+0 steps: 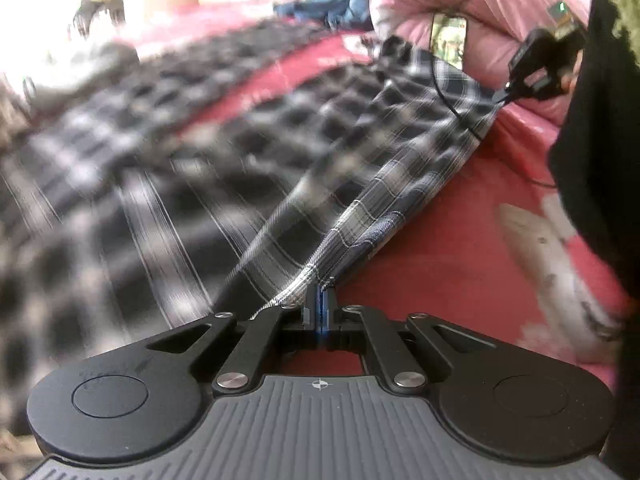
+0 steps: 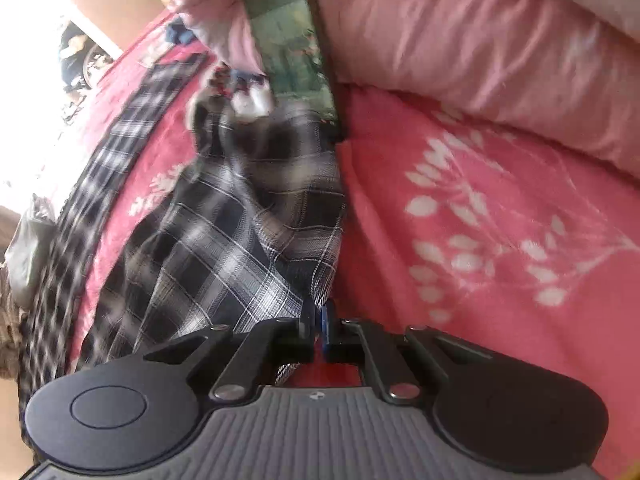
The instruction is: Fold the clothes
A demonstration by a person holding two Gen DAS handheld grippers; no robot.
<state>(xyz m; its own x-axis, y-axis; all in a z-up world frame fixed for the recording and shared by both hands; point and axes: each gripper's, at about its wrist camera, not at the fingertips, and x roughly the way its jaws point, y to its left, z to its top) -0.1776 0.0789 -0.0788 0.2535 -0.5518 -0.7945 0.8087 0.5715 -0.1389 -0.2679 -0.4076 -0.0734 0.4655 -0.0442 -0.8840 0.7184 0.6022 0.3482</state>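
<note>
Pinching the black-and-white plaid cotton shirt (image 1: 280,152) by one edge, the left gripper (image 1: 320,286) has its jaws together on the cloth. Right gripper (image 2: 318,314) is clamped on another bit of the same hem. Shirt's spread over the red floral bedspread (image 2: 480,220), long axis running away toward the far edge, pulled taut between both grippers. Dark-framed phone (image 2: 294,46) leans on the pink quilted duvet (image 2: 460,28).
</note>
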